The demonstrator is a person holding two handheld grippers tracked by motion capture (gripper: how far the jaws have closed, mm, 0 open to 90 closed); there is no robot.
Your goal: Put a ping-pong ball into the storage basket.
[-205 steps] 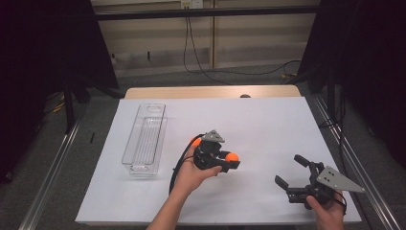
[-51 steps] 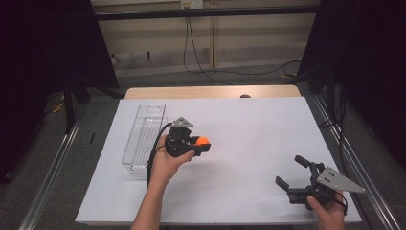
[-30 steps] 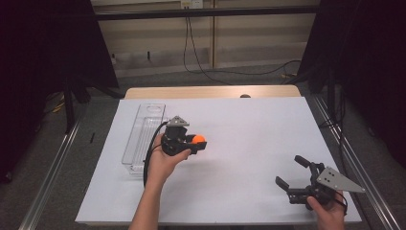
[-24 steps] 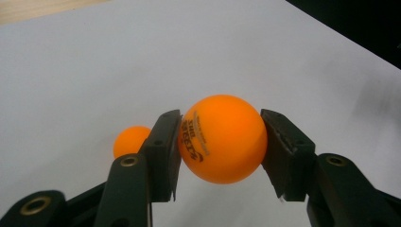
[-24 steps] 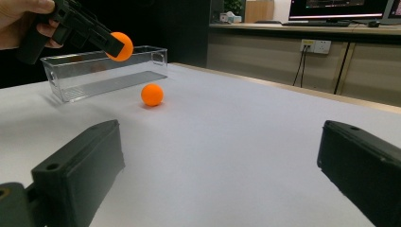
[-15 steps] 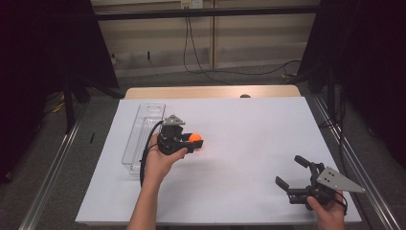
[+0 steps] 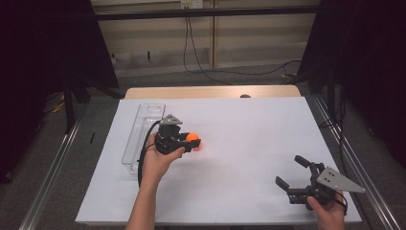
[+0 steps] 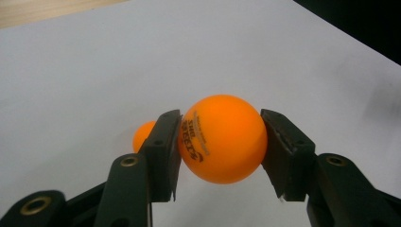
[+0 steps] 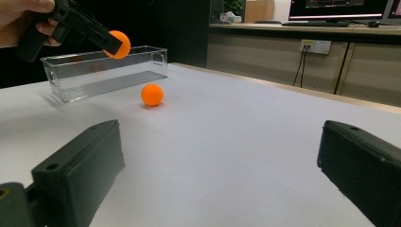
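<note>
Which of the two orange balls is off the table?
The printed orange ball, clamped in the left hand-held gripper near the clear bin; the other ball rests on the white table.

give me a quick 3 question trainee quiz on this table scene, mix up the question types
1. True or false: the left gripper is shut on an orange ball.
2. How many orange balls appear in the right gripper view? A) one B) two C) three
3. Fill in: the second ball rests on the white ___.

Key: 1 true. 2 B. 3 table, just in front of the clear bin.
</note>
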